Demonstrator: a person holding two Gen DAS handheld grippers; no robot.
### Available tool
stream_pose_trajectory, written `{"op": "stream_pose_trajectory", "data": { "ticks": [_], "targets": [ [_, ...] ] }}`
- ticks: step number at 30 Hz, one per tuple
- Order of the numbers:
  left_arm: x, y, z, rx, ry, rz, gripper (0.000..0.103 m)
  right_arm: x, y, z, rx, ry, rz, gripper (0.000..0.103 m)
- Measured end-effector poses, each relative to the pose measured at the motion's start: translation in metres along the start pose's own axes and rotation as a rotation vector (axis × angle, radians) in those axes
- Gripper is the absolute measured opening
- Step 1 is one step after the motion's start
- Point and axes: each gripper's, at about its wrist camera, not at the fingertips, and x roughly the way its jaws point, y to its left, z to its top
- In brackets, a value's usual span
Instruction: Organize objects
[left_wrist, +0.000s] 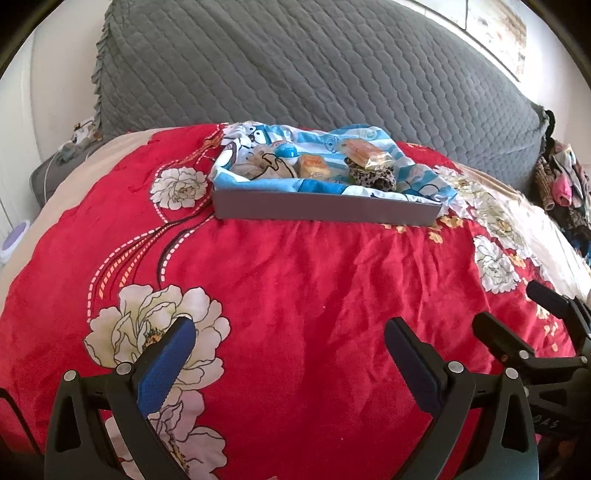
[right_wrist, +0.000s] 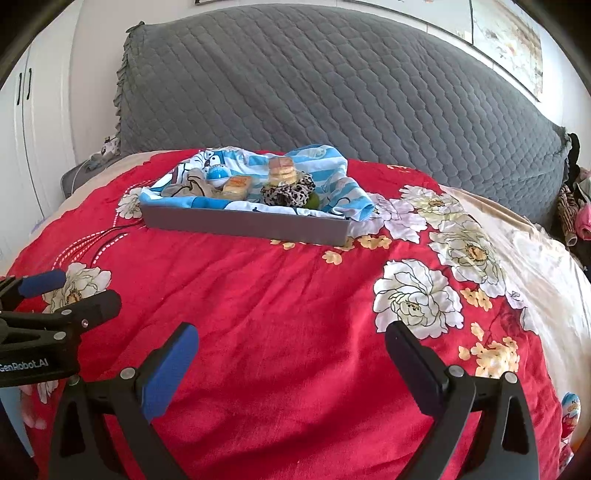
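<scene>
Tray (right_wrist: 243, 225) holds cloth (right_wrist: 332, 192), snacks (right_wrist: 236, 186), scrunchie (right_wrist: 291, 192).

A red floral bedspread (right_wrist: 295, 295) meets a grey quilted headboard (right_wrist: 332, 92) under white walls (right_wrist: 92, 55).

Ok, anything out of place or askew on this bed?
Yes: the blue cartoon cloth spills over the grey tray's right end onto the red quilt, and an egg-shaped toy lies apart at the quilt's right edge.
</scene>
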Motion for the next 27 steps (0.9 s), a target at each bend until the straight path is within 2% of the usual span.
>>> {"op": "stream_pose_trajectory", "data": {
  "ticks": [8,27],
  "targets": [
    [0.003,0.000,-0.002,0.004,-0.008,0.007,0.102,0.003,-0.005,-0.003,0.023,0.009,0.006,0.102],
    [0.012,0.004,-0.006,-0.004,0.032,0.010,0.102,0.011,-0.005,-0.012,0.022,0.030,0.005,0.102]
  ]
}}
